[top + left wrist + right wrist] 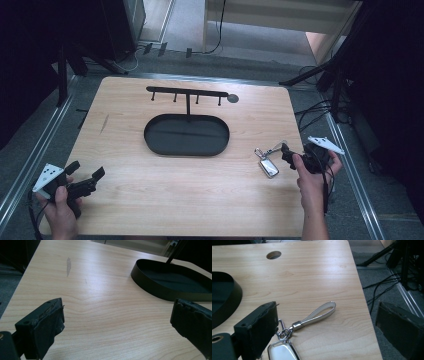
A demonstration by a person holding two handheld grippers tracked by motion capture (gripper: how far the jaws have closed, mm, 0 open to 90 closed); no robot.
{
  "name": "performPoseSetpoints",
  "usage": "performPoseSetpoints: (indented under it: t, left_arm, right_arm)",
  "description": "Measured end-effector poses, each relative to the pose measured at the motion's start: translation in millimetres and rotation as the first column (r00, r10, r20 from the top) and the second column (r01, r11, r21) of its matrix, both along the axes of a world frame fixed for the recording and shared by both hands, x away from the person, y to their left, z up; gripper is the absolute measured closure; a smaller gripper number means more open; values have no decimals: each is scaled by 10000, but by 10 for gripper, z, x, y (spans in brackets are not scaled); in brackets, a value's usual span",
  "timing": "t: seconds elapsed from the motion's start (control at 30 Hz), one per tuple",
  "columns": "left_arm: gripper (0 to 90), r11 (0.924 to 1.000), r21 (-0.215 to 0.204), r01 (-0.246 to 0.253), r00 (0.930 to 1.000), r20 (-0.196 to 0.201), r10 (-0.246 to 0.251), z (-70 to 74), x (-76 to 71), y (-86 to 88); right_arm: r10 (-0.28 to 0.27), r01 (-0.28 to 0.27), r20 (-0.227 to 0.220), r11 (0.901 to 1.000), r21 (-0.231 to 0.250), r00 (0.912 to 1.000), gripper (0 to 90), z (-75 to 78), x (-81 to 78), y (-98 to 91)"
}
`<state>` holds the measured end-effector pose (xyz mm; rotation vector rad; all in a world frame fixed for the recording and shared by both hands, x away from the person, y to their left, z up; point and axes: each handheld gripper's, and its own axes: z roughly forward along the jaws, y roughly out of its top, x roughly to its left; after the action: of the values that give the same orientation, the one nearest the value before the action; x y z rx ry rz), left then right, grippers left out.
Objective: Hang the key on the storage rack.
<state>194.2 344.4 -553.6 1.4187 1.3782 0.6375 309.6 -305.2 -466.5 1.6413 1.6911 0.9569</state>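
Worktop [150, 200] of pale wood fills the high view, with a black oval tray [186, 135] near its middle and a thin black rack [187, 93] with four small hooks rising from the tray's far side. A round hole [233, 98] sits in the wood just beyond the rack's right end. At the near left corner a hand [61, 210] holds the left gripper [89, 176], its fingers spread wide over bare wood, nothing between them. At the right edge the other hand [310, 182] holds the right gripper [286, 152], just beside a keychain [267, 159] that lies flat on the wood, well right of the tray.

Left gripper view: the two black fingers [42, 325] stand far apart above bare wood grain, with the tray [152, 288] ahead to the right and a small grey smear [68, 265] farther off.

Right gripper view: the fingers [259, 327] are wide apart and hold nothing. The keychain [294, 326] lies between them, close against the left one: a silver loop strap [322, 311] stretches away across the wood, joined by small rings to a shiny flat tag [282, 352] at the bottom edge. Whether the left finger touches the rings cannot be told. The right finger hangs past the worktop's edge, over grey floor [384, 300] with dark cables.
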Motion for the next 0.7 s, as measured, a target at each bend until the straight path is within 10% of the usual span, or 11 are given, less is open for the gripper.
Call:
performPoseSetpoints:
  t: [0.3, 0.7]
  left_arm:
    - [0, 10000, -5, 13, 10000, 11, -13, 0, 1, 5]
    - [0, 10000, -56, 10, 10000, 9, -10, -1, 6, 6]
  right_arm:
    - [-742, 683, -1235, 9963, -520, 9896, 163, -140, 311, 205]
    - [-1939, 2048, -2418, 9786, 204, 9508, 635, -346, 551, 201]
